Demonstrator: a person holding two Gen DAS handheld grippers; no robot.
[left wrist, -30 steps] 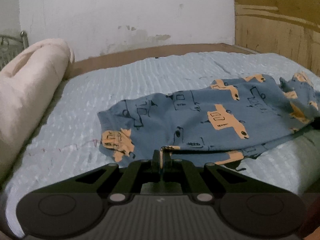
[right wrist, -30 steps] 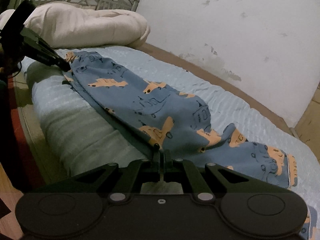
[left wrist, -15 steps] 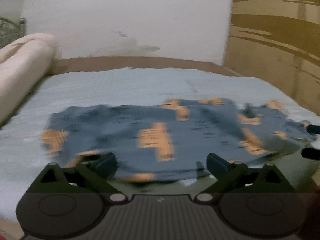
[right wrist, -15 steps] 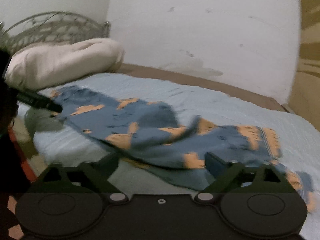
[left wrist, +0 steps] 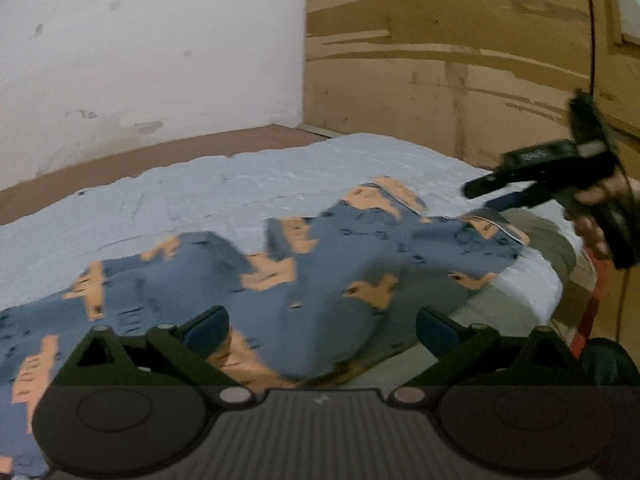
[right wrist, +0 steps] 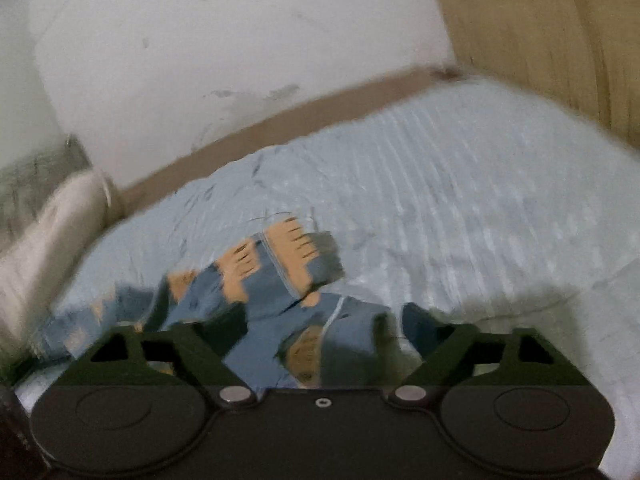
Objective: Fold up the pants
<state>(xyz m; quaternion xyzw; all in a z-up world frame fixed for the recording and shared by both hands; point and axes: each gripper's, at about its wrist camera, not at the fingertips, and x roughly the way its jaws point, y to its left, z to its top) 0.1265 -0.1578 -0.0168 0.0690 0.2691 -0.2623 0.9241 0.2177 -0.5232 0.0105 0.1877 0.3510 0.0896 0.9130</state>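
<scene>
Blue pants with orange vehicle prints (left wrist: 320, 276) lie stretched along the near edge of the light blue bed (left wrist: 248, 188). My left gripper (left wrist: 322, 326) is open just above the pants' near edge, holding nothing. My right gripper (right wrist: 320, 330) is open over the leg cuffs (right wrist: 280, 268), also empty. It shows in the left wrist view (left wrist: 492, 192) at the far right, open above the cuff end. Both views are blurred.
A white wall (left wrist: 152, 52) and a brown bed frame strip (left wrist: 120, 156) run behind the bed. A wooden panel (left wrist: 460, 60) stands at the right. A cream pillow (right wrist: 44, 236) and metal headboard lie at the left in the right wrist view.
Both grippers were shut on the pants' near edge a second ago. Both have opened and let go. Both views have swung to the right, toward the cuff end.
</scene>
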